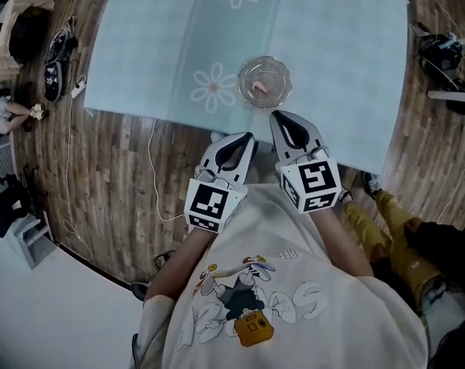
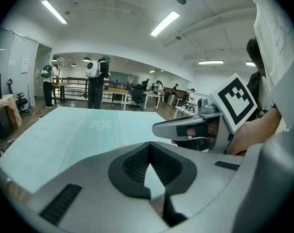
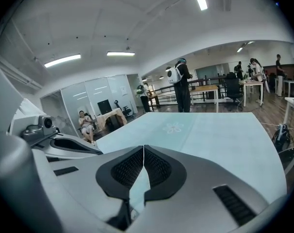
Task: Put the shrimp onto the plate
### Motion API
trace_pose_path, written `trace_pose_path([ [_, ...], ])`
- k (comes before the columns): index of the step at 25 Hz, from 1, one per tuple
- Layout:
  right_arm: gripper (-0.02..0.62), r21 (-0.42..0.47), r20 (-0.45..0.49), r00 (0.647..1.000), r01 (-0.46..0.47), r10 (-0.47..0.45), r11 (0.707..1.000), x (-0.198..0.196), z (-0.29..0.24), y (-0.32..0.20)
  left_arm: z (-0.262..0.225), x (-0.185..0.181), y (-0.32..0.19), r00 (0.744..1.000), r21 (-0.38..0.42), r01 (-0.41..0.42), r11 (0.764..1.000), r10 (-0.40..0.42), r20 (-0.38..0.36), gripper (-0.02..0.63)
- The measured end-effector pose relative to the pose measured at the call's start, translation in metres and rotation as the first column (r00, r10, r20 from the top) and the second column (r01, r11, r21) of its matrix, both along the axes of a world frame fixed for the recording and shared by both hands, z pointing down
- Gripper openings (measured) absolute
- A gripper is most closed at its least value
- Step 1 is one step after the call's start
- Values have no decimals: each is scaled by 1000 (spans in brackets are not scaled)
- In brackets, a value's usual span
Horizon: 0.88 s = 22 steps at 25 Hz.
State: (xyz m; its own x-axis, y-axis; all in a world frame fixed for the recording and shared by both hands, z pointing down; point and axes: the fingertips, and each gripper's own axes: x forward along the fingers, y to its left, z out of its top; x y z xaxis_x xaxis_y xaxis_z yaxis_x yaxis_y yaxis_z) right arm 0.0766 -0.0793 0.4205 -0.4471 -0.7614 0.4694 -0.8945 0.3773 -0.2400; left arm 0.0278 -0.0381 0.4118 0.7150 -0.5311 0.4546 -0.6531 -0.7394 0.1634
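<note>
A clear glass plate stands on the pale blue flowered tablecloth, near the table's front edge. A small pink shrimp lies in the plate. My right gripper is shut and holds nothing, its tip just short of the plate's near rim. My left gripper hovers beside it over the table edge, also shut and empty. In the left gripper view the jaws meet with only cloth behind them, and the right gripper shows alongside. The right gripper view shows its jaws pressed together. Neither gripper view shows plate or shrimp.
The table stands on a wooden floor with cables trailing under its front edge. Shoes lie at the left, a seated person's yellow trousers are at the right. Standing people and desks are far behind the table.
</note>
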Motion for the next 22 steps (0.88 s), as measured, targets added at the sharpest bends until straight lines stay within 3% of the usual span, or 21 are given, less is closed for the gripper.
trace_pose_path([
  [7,28,25,17,998,62,-63,998,-9,-26,23,-29,-8,21,1000,24,-17,1000,17,14,0],
  [22,25,102,-10,999,52,-52,993,-26,-61,35,-60,-14,20,1000,131,-12,991,11,7,0],
])
